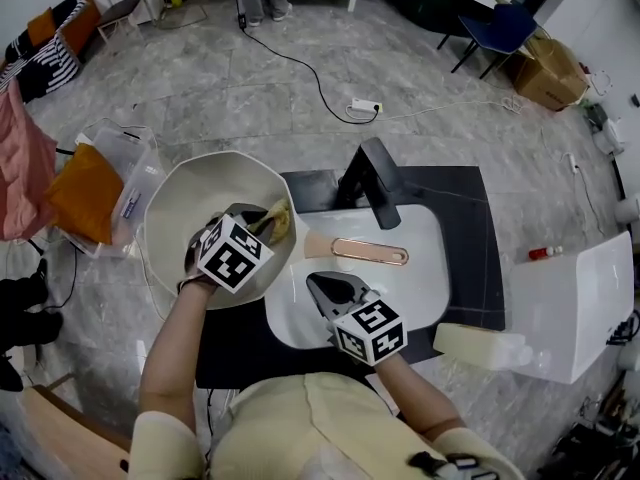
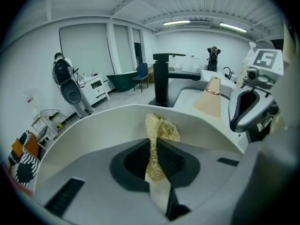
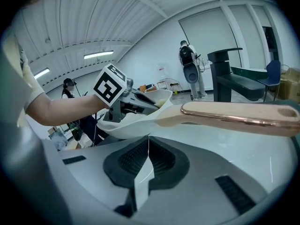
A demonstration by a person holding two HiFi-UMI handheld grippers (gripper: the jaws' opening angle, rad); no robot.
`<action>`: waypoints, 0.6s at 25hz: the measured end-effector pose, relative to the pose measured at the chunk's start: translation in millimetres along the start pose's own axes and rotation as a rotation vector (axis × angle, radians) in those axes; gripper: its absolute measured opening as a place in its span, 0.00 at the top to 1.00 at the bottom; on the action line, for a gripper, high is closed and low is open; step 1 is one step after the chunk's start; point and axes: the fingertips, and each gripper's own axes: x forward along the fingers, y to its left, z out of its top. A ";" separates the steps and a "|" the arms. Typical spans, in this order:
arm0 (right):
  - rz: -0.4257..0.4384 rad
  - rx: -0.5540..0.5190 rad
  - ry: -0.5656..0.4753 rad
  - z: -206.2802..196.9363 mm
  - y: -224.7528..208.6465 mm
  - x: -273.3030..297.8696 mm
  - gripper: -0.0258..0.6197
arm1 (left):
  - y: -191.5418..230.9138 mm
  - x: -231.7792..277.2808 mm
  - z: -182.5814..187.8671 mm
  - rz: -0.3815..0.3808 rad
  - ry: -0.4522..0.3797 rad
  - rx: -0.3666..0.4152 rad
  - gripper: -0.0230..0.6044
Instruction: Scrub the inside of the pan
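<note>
A cream-white pan (image 1: 190,203) is held over the left side of the sink, its rose-gold handle (image 1: 370,252) pointing right. My left gripper (image 1: 262,224) is inside the pan, shut on a yellowish fibrous scrubber (image 1: 277,222). In the left gripper view the scrubber (image 2: 160,130) sticks out between the closed jaws against the pan's inner wall (image 2: 93,125). My right gripper (image 1: 326,287) is shut on nothing just in front of the handle, not touching it. In the right gripper view the handle (image 3: 234,116) runs above the closed jaws.
The white sink (image 1: 420,268) sits in a black counter (image 1: 470,208) with a black faucet (image 1: 375,183) behind the handle. A white bottle (image 1: 480,346) lies at the counter's front right, beside a white box (image 1: 580,308). A clear bin (image 1: 125,183) stands left of the pan.
</note>
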 end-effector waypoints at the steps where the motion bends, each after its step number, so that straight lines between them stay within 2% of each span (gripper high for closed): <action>1: 0.003 -0.004 0.001 0.2 2.0 0.2 0.93 | -4.8 -2.2 -1.9 -0.018 0.009 0.012 0.90; 15: 0.036 -0.052 0.024 -0.6 26.0 5.2 0.94 | -53.0 -38.6 -34.2 -0.180 0.148 0.183 0.90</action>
